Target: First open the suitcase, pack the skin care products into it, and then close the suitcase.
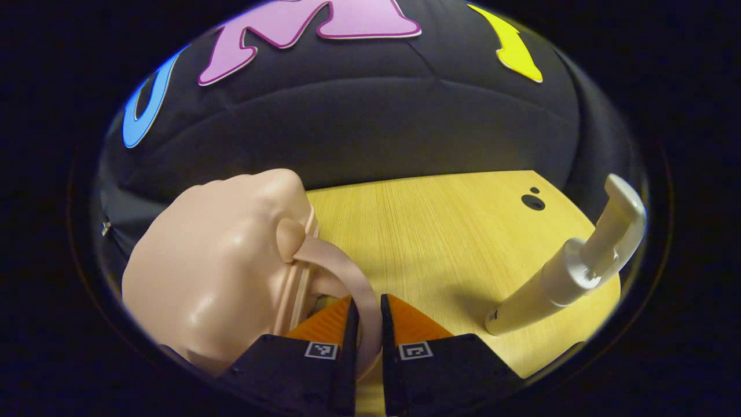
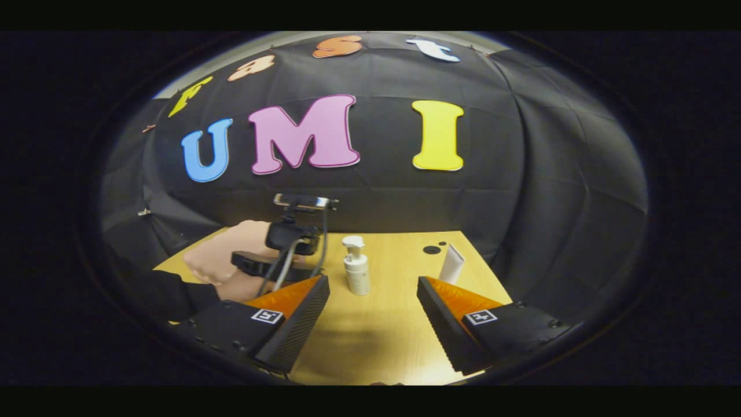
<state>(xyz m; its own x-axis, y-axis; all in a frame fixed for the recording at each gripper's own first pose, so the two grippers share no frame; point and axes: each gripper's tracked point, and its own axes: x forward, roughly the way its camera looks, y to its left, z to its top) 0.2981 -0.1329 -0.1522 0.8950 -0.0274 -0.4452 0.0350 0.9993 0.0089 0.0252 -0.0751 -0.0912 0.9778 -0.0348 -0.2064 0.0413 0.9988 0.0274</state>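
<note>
A small, glossy peach suitcase (image 1: 214, 272) lies closed on the wooden table (image 1: 428, 231), at the left of the left gripper view. Its curved handle (image 1: 341, 266) runs down between the fingers of my left gripper (image 1: 369, 301), which is shut on it. A white pump bottle (image 1: 570, 278) stands to the right of that gripper. In the right gripper view, my right gripper (image 2: 373, 279) hangs open over the table's near side, holding nothing. Beyond it stand the pump bottle (image 2: 356, 272) and a white tube (image 2: 452, 263). The left gripper (image 2: 278, 243) sits by the suitcase (image 2: 217, 252).
A dark-sleeved arm (image 2: 162, 295) reaches in from the left toward the left gripper. A round cable hole (image 2: 431, 249) sits near the table's far edge, with the booth's black cloth wall right behind. Bare tabletop (image 2: 376, 336) lies under the right gripper.
</note>
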